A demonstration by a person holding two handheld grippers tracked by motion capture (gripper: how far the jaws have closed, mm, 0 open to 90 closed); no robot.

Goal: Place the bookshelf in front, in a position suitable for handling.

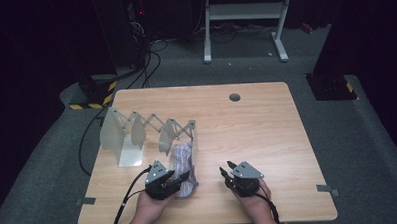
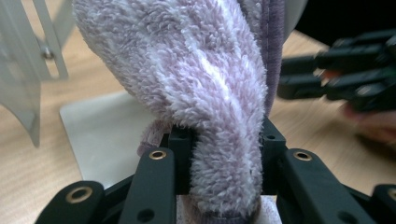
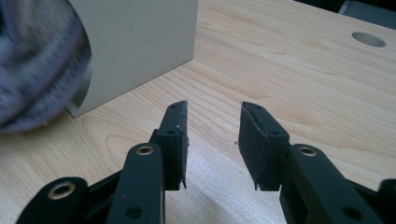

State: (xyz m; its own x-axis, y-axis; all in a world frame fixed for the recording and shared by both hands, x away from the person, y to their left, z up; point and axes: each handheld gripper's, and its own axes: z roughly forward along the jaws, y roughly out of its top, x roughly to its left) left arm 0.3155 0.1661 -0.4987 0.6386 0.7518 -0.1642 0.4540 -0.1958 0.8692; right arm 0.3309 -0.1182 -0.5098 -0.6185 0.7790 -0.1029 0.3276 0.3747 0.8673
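Nearest the high camera, 2 hands are coming in from the bottom edge, each carrying 1 gripper. Going by size: 1 wooden table is bearing everything; 1 accordion-style rack of pale translucent dividers is standing on its left half; 1 rolled lavender towel is lying at the rack's right end, its long axis running away from the person, the far end leaning against the last divider. The left gripper is clamping the towel's near end, the fluffy roll squeezed between both pads in the left gripper view. The right gripper is hovering just right of the towel, jaws parted and holding nothing.
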